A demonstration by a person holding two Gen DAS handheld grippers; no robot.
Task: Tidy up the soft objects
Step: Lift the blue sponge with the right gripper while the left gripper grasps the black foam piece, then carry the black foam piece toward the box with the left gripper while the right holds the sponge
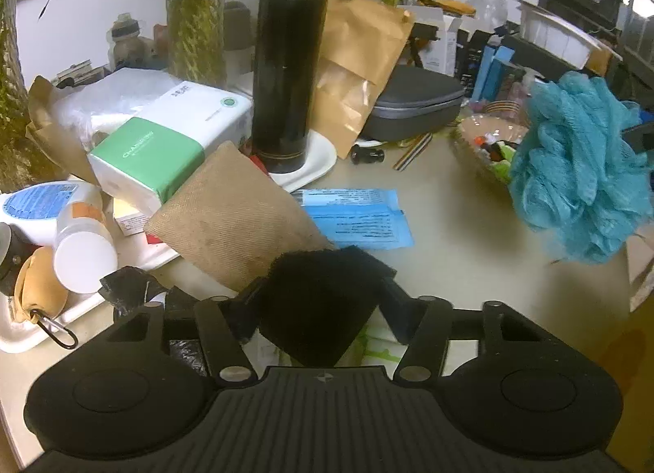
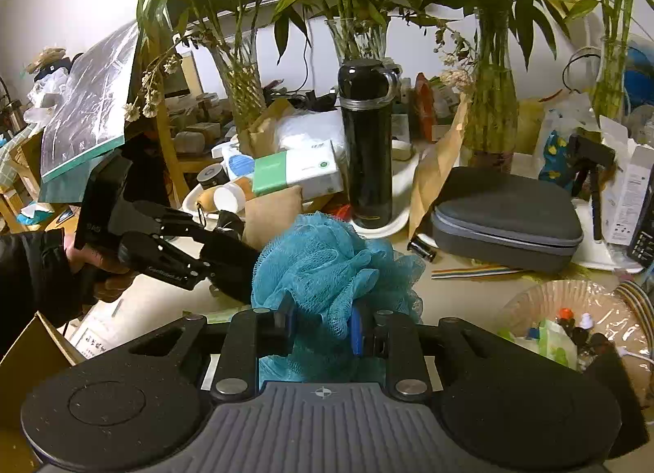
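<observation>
Right gripper (image 2: 322,323) clamps a blue loofah (image 2: 331,264) clear of the cluttered desk (image 1: 470,252); left gripper (image 1: 323,301), at near left, pinches a black sponge (image 1: 323,309), apparently for sorting.

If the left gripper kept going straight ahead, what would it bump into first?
Probably the tan fabric pad, lying just beyond the black sponge between the left gripper's fingers. Depth is hard to judge; the blue packet lies close beside it.
</observation>
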